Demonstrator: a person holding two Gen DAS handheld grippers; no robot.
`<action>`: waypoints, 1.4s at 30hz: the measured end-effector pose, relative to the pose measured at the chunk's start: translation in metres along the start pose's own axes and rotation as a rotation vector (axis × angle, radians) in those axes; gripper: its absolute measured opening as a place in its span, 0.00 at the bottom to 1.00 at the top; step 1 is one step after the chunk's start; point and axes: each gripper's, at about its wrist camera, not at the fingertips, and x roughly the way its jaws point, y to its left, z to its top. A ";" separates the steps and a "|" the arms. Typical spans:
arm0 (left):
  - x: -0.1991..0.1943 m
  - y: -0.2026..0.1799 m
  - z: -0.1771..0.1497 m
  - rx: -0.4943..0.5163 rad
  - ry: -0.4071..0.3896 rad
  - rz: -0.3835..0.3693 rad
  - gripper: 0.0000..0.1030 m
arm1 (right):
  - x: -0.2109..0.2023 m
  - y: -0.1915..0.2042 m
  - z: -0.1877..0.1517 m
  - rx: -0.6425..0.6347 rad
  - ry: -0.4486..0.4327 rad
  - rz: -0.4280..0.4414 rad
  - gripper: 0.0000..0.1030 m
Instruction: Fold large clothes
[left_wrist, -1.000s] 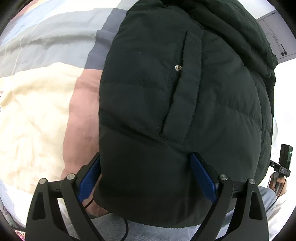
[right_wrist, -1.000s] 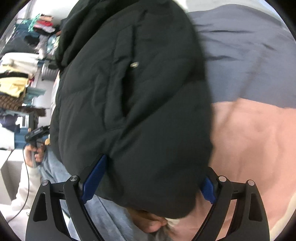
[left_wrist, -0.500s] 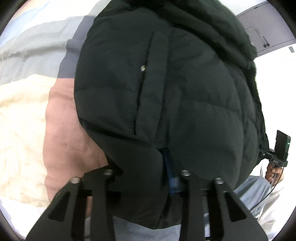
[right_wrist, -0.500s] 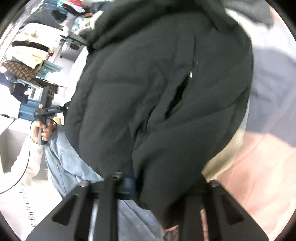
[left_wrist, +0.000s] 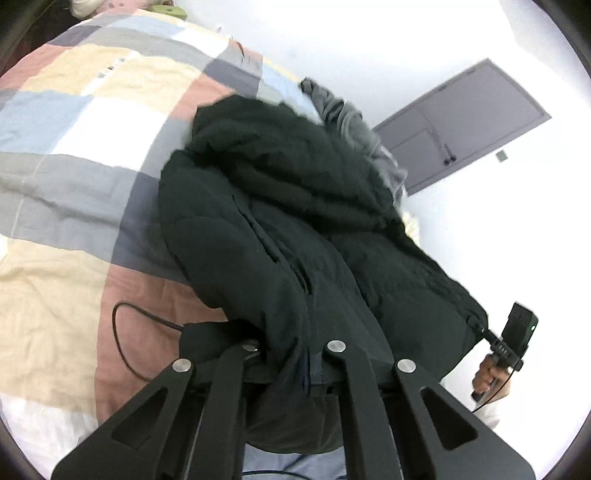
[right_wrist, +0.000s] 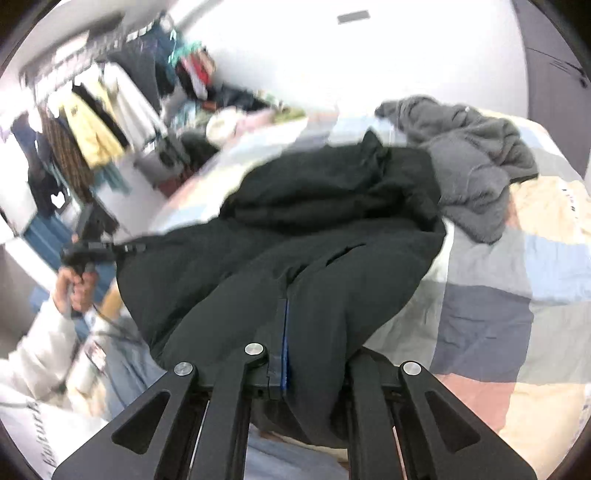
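Note:
A large black padded jacket (left_wrist: 295, 229) lies lengthways on the patchwork bed (left_wrist: 74, 147), its near hem lifted off the cover. My left gripper (left_wrist: 291, 354) is shut on the hem at its left corner. My right gripper (right_wrist: 295, 332) is shut on the hem of the same jacket (right_wrist: 314, 240) at the other corner; its blue pad shows against the fabric. The right gripper also shows in the left wrist view (left_wrist: 513, 339), and the left one in the right wrist view (right_wrist: 92, 251).
A grey fleece garment (right_wrist: 472, 158) lies crumpled on the bed beyond the jacket. A black cable (left_wrist: 129, 332) loops on the cover near my left gripper. A rack of hanging clothes (right_wrist: 92, 122) stands left of the bed. A grey door (left_wrist: 461, 125) is behind.
Both grippers closed on the jacket's near hem, then rose and pulled back, lifting that edge. The views now take in the whole bed and room.

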 end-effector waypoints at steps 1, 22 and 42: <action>-0.009 0.000 -0.003 -0.012 -0.006 -0.010 0.05 | -0.012 0.002 -0.001 0.011 -0.024 0.006 0.05; -0.112 -0.007 -0.023 -0.083 -0.013 -0.008 0.05 | -0.078 0.051 0.005 0.170 -0.129 0.084 0.05; 0.034 0.024 0.150 -0.304 0.026 0.142 0.11 | 0.103 -0.127 0.108 0.656 -0.018 -0.011 0.05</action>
